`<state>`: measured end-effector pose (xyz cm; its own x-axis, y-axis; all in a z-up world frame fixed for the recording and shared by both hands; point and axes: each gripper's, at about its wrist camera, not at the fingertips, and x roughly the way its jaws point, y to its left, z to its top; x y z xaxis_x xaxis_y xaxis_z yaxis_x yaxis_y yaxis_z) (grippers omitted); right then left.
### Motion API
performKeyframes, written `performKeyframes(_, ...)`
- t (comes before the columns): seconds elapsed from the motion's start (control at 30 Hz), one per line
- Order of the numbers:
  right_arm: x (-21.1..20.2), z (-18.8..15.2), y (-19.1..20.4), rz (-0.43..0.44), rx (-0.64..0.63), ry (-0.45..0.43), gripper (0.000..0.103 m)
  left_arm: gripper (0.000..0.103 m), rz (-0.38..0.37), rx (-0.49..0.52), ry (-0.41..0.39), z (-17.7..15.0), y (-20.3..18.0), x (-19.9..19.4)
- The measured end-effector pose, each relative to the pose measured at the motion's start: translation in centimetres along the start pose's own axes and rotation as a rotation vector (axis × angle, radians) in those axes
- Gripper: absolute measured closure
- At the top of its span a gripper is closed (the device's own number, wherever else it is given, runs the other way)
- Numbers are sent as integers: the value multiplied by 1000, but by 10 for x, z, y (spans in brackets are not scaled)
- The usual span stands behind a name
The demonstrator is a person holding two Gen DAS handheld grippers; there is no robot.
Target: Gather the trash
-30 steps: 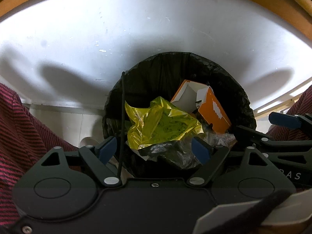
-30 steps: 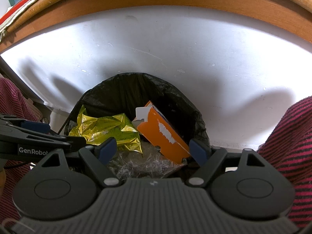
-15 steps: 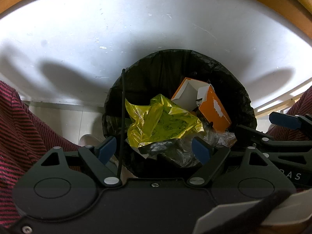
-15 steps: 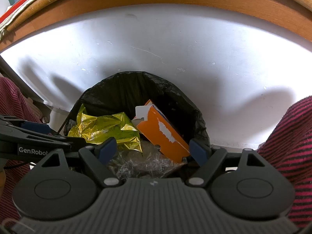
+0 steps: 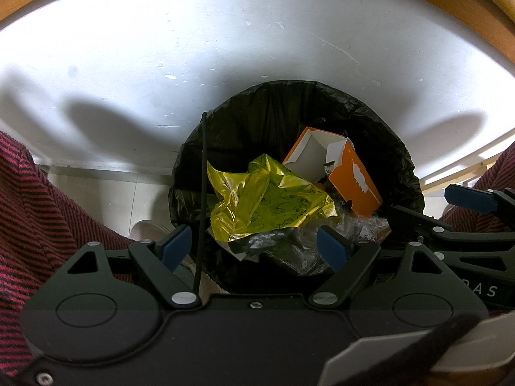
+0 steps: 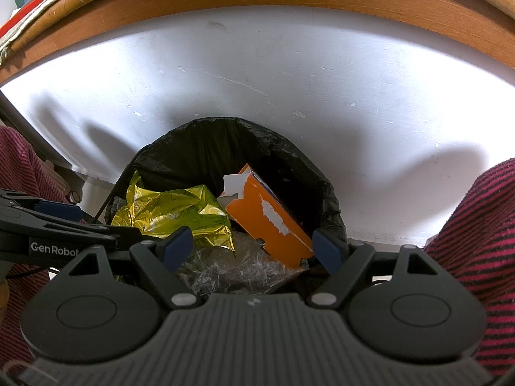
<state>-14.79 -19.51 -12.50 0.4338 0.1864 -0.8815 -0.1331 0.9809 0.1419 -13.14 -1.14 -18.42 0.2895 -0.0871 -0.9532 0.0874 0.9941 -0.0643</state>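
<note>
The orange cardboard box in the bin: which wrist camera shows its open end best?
The left wrist view. There the orange cardboard box shows its open top and white inside, leaning in the black-lined bin. The right wrist view shows mostly the box's orange side with its torn white patch, its opening turned away.

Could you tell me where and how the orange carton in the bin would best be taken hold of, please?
Grip the orange carton across its narrow sides just below the open, torn top end, coming from above. It leans tilted in the black bin bag with that end uppermost and clear. Its lower end sits among clear plastic, beside the yellow foil wrapper, so a lower grip would likely catch those.
</note>
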Motion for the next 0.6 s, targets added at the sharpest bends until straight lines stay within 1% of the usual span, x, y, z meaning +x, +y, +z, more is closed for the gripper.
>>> performKeyframes(0.6,1,-1,-1,0,2,2,14,19,1,4,-3,-2,-1,0)
